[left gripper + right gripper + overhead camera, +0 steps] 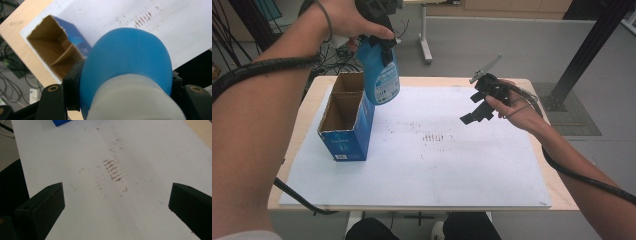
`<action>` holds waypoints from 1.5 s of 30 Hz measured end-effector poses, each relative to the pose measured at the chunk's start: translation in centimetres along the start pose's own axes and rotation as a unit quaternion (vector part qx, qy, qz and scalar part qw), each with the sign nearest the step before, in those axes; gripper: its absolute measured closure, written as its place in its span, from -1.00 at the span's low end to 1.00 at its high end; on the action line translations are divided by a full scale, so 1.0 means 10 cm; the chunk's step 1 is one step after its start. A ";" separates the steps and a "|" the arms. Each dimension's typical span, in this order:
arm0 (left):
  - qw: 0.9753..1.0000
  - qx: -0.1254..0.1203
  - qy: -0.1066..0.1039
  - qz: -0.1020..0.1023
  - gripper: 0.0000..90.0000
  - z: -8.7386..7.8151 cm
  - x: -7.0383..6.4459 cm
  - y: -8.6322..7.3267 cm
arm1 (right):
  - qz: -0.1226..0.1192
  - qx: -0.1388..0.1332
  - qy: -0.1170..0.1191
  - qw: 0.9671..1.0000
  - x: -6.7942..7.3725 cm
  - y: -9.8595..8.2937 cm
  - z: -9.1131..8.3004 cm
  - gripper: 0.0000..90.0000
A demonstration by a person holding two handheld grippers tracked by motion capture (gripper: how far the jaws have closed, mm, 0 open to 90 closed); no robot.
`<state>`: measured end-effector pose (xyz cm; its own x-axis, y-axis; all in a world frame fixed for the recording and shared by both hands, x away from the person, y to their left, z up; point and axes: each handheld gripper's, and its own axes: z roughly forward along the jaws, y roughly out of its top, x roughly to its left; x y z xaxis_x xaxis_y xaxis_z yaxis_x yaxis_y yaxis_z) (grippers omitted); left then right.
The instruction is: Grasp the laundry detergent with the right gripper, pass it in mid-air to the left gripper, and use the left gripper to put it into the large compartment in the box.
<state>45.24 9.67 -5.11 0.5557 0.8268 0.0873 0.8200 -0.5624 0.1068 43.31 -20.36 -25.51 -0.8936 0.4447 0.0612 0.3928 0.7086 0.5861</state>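
Observation:
A blue spray bottle [380, 74] with a white neck hangs in the air above the far end of an open blue cardboard box [346, 120]. My left gripper [379, 37] is shut on the bottle near its top. In the left gripper view the bottle's blue body [127, 62] fills the space between the black jaws, with the box's brown divided inside [53, 53] below it. My right gripper [477, 107] is held above the right half of the table, open, with nothing between its fingers [41, 207]; under it lies the stained white sheet [112, 170].
A white sheet [422, 165] with brown marks at its middle covers most of the wooden table [557, 185]. Cables lie on the floor beyond the table's far left corner. A black stand post [587, 50] rises at the far right.

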 end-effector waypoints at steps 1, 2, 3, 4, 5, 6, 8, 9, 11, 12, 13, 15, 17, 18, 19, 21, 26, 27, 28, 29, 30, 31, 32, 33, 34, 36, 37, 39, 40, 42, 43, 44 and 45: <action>1.000 0.000 0.000 -0.012 -0.19 -0.04 0.03 -0.01 | 0.001 0.003 -0.001 1.000 -0.01 -0.02 -0.02 -0.99; 1.000 0.001 -0.001 -0.022 -0.19 -0.07 0.06 -0.01 | 0.002 0.006 -0.003 1.000 -0.01 -0.04 -0.04 -0.99; 0.999 0.001 0.000 -0.032 -0.19 -0.11 0.09 -0.02 | 0.002 0.010 -0.006 1.000 -0.01 -0.06 -0.06 -0.99; 0.999 -0.001 0.000 -0.045 -0.19 -0.14 0.12 -0.02 | 0.002 0.014 -0.007 1.000 -0.02 -0.07 -0.08 -0.99; 0.998 -0.003 0.002 -0.056 -0.19 -0.17 0.15 -0.03 | 0.004 0.017 -0.009 1.000 -0.02 -0.09 -0.10 -0.99; 0.998 -0.006 0.004 -0.063 -0.19 -0.19 0.17 -0.03 | 0.005 0.018 -0.011 1.000 -0.02 -0.10 -0.12 -0.99; 0.996 -0.011 0.008 -0.090 -0.19 -0.26 0.23 -0.05 | 0.006 0.023 -0.013 1.000 -0.03 -0.13 -0.15 -0.99; 0.995 -0.014 0.010 -0.099 -0.19 -0.28 0.25 -0.06 | 0.007 0.025 -0.014 1.000 -0.03 -0.14 -0.17 -0.99; 0.993 -0.017 0.010 -0.113 -0.19 -0.32 0.30 -0.08 | 0.011 0.026 -0.017 0.999 -0.05 -0.17 -0.21 -0.99; 0.993 -0.015 0.009 -0.119 -0.19 -0.33 0.32 -0.09 | 0.010 0.028 -0.019 0.999 -0.05 -0.18 -0.23 -0.99; 0.991 -0.014 0.010 -0.130 -0.19 -0.34 0.34 -0.09 | 0.011 0.028 -0.022 0.999 -0.06 -0.19 -0.24 -0.99; 0.989 -0.012 0.012 -0.147 -0.19 -0.37 0.38 -0.10 | 0.014 0.030 -0.024 0.999 -0.07 -0.21 -0.27 -0.99; 0.987 -0.012 0.015 -0.163 -0.19 -0.39 0.42 -0.11 | 0.017 0.030 -0.027 0.999 -0.08 -0.23 -0.29 -0.99; 0.985 -0.011 0.018 -0.173 -0.19 -0.40 0.44 -0.11 | 0.017 0.031 -0.027 0.999 -0.08 -0.23 -0.29 -0.99; 0.983 -0.011 0.021 -0.183 -0.19 -0.41 0.46 -0.12 | 0.017 0.033 -0.029 0.999 -0.08 -0.24 -0.30 -0.99; 0.981 -0.011 0.027 -0.192 -0.19 -0.42 0.50 -0.12 | 0.016 0.035 -0.032 0.999 -0.08 -0.24 -0.31 -0.99; 0.978 -0.001 0.038 -0.207 -0.19 -0.36 0.55 -0.12 | 0.016 0.040 -0.026 0.999 -0.09 -0.26 -0.32 -0.99; 0.976 0.001 0.038 -0.213 -0.19 -0.36 0.56 -0.12 | 0.017 0.045 -0.027 0.998 -0.09 -0.26 -0.32 -0.99; 0.975 0.002 0.037 -0.219 -0.19 -0.35 0.58 -0.13 | 0.016 0.047 -0.027 0.998 -0.09 -0.26 -0.31 -0.99; 0.974 0.002 0.037 -0.223 -0.19 -0.35 0.59 -0.13 | 0.017 0.049 -0.026 0.998 -0.10 -0.26 -0.31 -0.99; 0.974 0.001 0.036 -0.226 -0.19 -0.36 0.60 -0.13 | 0.017 0.050 -0.026 0.998 -0.10 -0.26 -0.31 -0.99; 0.973 -0.001 0.037 -0.228 -0.19 -0.36 0.61 -0.13 | 0.017 0.051 -0.026 0.998 -0.10 -0.26 -0.31 -0.99; 0.972 -0.003 0.036 -0.230 -0.19 -0.37 0.62 -0.14 | 0.014 0.052 -0.025 0.998 -0.10 -0.26 -0.30 -0.99; 0.971 -0.005 0.035 -0.236 -0.19 -0.38 0.64 -0.14 | 0.015 0.053 -0.026 0.998 -0.10 -0.26 -0.30 -0.99; 0.970 -0.010 0.033 -0.241 -0.19 -0.38 0.65 -0.15 | 0.017 0.053 -0.027 0.998 -0.10 -0.26 -0.30 -0.99; 0.967 -0.016 0.031 -0.251 -0.19 -0.39 0.68 -0.16 | 0.018 0.053 -0.029 0.998 -0.11 -0.27 -0.30 -0.99; 0.965 -0.019 0.030 -0.259 -0.19 -0.39 0.71 -0.17 | 0.016 0.051 -0.031 0.998 -0.11 -0.27 -0.30 -0.99; 0.962 -0.023 0.029 -0.270 -0.19 -0.38 0.75 -0.18 | 0.017 0.053 -0.032 0.998 -0.12 -0.27 -0.31 -0.99; 0.961 -0.025 0.028 -0.274 -0.18 -0.38 0.77 -0.18 | 0.018 0.052 -0.033 0.998 -0.11 -0.28 -0.31 -0.99; 0.959 -0.024 0.028 -0.279 -0.18 -0.35 0.80 -0.20 | 0.020 0.052 -0.034 0.998 -0.12 -0.28 -0.31 -0.99; 0.959 -0.024 0.028 -0.282 -0.19 -0.34 0.82 -0.21 | 0.018 0.053 -0.034 0.998 -0.12 -0.28 -0.32 -0.99; 0.957 -0.023 0.029 -0.286 -0.19 -0.32 0.84 -0.22 | 0.015 0.053 -0.034 0.998 -0.12 -0.28 -0.32 -0.99; 0.956 -0.020 0.030 -0.289 -0.18 -0.30 0.85 -0.22 | 0.013 0.056 -0.034 0.998 -0.12 -0.28 -0.32 -0.99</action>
<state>47.73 17.93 -1.63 0.0000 0.9982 0.0597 0.9813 -0.0115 0.1919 42.53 -24.65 -24.66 -0.8670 0.4980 0.0181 0.4416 0.7509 0.4912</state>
